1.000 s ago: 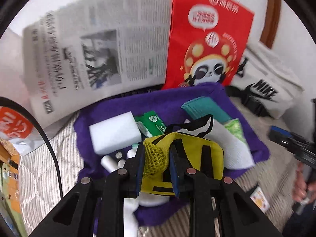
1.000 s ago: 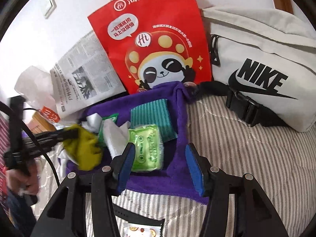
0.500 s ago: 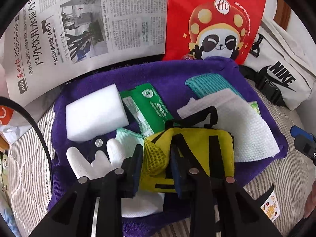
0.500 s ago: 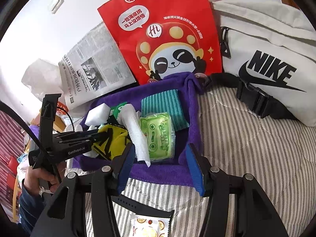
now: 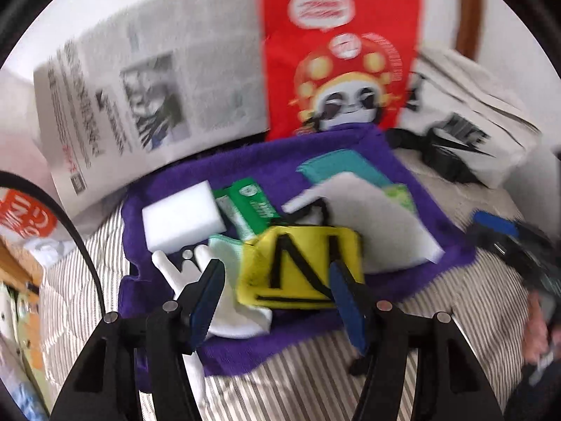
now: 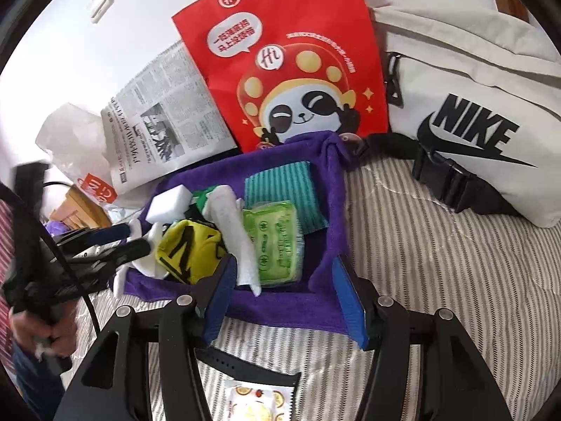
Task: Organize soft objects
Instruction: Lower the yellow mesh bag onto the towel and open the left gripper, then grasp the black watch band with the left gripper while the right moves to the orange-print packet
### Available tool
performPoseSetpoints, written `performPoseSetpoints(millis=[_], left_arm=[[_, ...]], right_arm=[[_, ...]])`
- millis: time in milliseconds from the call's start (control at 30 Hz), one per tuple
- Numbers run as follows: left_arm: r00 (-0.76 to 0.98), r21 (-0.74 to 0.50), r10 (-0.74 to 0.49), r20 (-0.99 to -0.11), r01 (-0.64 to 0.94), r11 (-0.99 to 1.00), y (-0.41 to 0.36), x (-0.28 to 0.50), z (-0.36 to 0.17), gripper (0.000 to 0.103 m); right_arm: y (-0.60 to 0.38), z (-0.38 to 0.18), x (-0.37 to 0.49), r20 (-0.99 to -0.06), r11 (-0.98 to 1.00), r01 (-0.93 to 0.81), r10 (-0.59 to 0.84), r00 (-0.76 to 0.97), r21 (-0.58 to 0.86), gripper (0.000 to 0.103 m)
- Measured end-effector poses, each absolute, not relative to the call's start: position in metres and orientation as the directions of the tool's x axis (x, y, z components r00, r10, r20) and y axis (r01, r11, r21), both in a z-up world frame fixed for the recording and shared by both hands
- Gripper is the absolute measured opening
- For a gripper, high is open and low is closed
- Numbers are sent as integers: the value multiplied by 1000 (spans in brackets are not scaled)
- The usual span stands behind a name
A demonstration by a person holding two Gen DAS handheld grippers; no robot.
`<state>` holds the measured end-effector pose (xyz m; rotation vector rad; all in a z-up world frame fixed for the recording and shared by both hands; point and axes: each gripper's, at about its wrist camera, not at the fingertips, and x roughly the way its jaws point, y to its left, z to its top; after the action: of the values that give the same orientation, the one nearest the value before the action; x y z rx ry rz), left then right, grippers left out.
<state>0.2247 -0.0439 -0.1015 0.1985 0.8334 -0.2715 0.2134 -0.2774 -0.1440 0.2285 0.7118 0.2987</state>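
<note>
I see a striped bed [image 6: 438, 245] carrying a purple towel [image 6: 326, 203], a white Nike bag [image 6: 466, 80], and a black strap [image 6: 245, 365].

You are looking at a purple towel [image 6: 326, 189] crowded with soft items, leaving little bare cloth to set fingers down on. The red paper bag [image 6: 280, 52], the newspaper [image 6: 164, 119] and the white waist bag [image 6: 473, 105] are walling off the far side. The striped bed [image 6: 438, 263] is lying open to your right, giving you free passage there.
</note>
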Motion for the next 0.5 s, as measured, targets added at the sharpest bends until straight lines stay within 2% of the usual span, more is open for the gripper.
performPoseSetpoints(millis=[133, 233, 500], left_arm=[[623, 81, -229, -748, 428, 900, -55, 186, -109, 60], [585, 100, -257, -769, 508, 855, -64, 164, -134, 60], [479, 118, -295, -827, 661, 741, -97, 171, -183, 60]], right_arm=[[-287, -143, 212, -607, 936, -166, 330, 722, 311, 57], [-294, -140, 205, -608, 945, -144, 302, 734, 295, 57], [-320, -156, 151, -674, 971, -65, 207, 709, 230, 57]])
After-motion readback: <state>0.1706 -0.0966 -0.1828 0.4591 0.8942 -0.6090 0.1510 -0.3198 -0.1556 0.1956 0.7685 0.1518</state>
